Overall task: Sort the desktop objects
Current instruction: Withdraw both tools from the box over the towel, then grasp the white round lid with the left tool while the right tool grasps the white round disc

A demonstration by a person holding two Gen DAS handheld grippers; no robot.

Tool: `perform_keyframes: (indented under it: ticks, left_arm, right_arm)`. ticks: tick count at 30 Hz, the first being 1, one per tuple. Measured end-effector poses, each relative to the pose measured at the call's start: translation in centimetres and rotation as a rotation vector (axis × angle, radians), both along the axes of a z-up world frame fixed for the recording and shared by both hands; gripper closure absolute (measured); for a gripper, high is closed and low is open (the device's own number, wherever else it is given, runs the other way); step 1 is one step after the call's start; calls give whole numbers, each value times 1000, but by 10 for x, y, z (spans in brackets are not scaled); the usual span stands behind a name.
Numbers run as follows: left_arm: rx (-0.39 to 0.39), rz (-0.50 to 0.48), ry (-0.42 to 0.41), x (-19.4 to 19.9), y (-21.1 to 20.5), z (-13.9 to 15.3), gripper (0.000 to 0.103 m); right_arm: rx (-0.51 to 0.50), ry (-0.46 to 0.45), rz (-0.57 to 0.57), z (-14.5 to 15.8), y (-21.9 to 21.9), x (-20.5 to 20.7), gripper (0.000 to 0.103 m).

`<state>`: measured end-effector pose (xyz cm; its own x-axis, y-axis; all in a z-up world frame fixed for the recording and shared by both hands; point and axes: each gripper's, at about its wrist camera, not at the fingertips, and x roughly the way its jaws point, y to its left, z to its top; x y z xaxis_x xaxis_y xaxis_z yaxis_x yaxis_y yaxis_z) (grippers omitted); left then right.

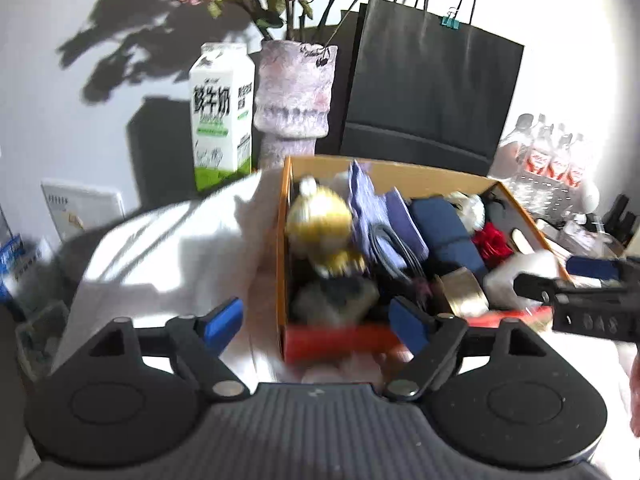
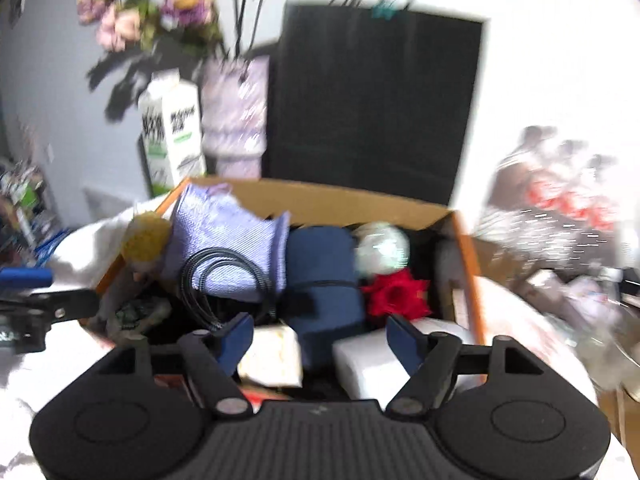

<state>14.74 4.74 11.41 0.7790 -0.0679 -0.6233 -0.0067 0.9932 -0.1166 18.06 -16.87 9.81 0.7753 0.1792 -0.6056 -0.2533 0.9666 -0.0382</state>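
Both claws, left claw (image 1: 316,320) and right claw (image 2: 320,340), hang wide open and empty over the crammed cardboard box (image 1: 400,172) on the tabletop. Risky bit: the coiled cable (image 2: 224,280) could snag and drag neighbours out.

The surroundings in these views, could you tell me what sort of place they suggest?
Probably a home desk or table: a milk carton, a vase of flowers and a black paper bag stand behind a cardboard box of odds and ends.

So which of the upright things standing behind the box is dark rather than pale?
The black paper bag, with a teal clip on its handles. The milk carton beside the vase is white and green, and the vase is pale lilac.
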Motion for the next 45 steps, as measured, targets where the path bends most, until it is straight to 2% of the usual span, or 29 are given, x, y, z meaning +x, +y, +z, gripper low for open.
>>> perform_keyframes:
  ticks: [3, 6, 8, 12, 18, 23, 30, 36, 39, 42, 45]
  left_arm:
    - [-33, -15, 11, -35, -5, -7, 19]
    - [-1, -38, 13, -73, -19, -11, 19]
    - [21, -67, -24, -100, -30, -10, 19]
    - [21, -77, -50, -149, -44, -12, 17]
    - [31, -57, -8, -203, -58, -27, 17]
    - [23, -66, 23, -228, -63, -39, 17]
    - [34, -31, 35, -218, -62, -49, 17]
    - [41, -55, -26, -189, -65, -47, 19]
    - [55, -74, -57, -163, -65, -51, 21]
    - [71, -71, -48, -127, -60, -56, 28]
    - [76, -52, -56, -88, -49, -58, 29]
  right_arm:
    - [4, -48, 21, -7, -12, -51, 21]
    - [-22, -59, 39, -22, -17, -99, 20]
    - [-43, -54, 52, -31, -21, -129, 19]
    - [-36, -41, 73, -45, -33, -183, 17]
    - [14, -27, 62, -59, -57, -243, 15]
    - [-3, -41, 62, -70, -66, -277, 15]
    - [6, -25, 50, -81, -73, -279, 15]
    - [29, -65, 6, -78, -89, -264, 15]
    - [23, -86, -5, -78, -92, -245, 16]
    - [17, -100, -4, -77, -90, -218, 17]
    - [-8, -119, -8, -75, -83, -189, 17]
